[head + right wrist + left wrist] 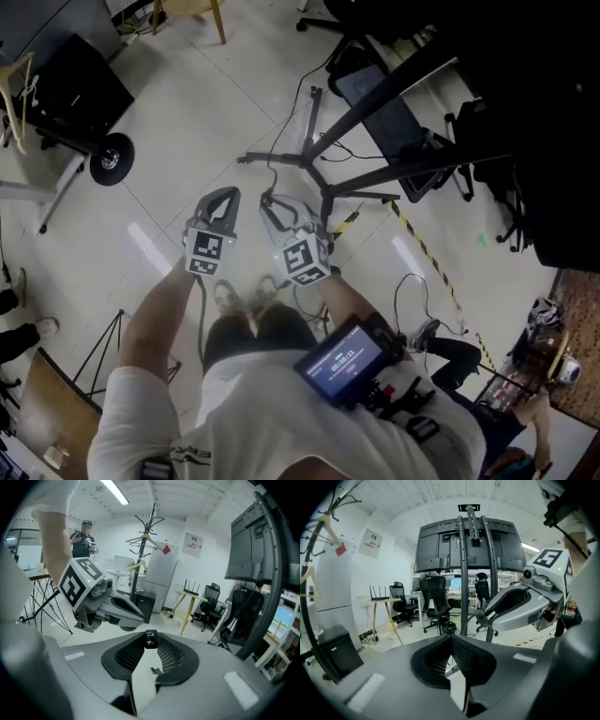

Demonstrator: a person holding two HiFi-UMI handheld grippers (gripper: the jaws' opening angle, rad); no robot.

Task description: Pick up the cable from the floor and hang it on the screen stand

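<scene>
A small black cable plug (pixel 150 638) sits pinched between the tips of my right gripper (pixel 150 642). In the head view a thin black cable (pixel 272 180) loops from my right gripper (pixel 273 202) toward the black legs of the screen stand (pixel 319 178). My left gripper (pixel 225 195) hangs beside it on the left, jaws together. In the left gripper view its tips (pixel 451 638) meet, and I see nothing held between them. The screen stand's posts (pixel 464 573) rise ahead, carrying dark screens (pixel 440 545). Both grippers are well above the floor.
A black cabinet on casters (pixel 75 89) stands at the far left and a tripod (pixel 103 352) near my left side. Yellow-black tape (pixel 427 253) runs across the floor at the right. Office chairs (pixel 433 599), a wooden stool (pixel 386 609) and a coat rack (pixel 150 527) stand farther off.
</scene>
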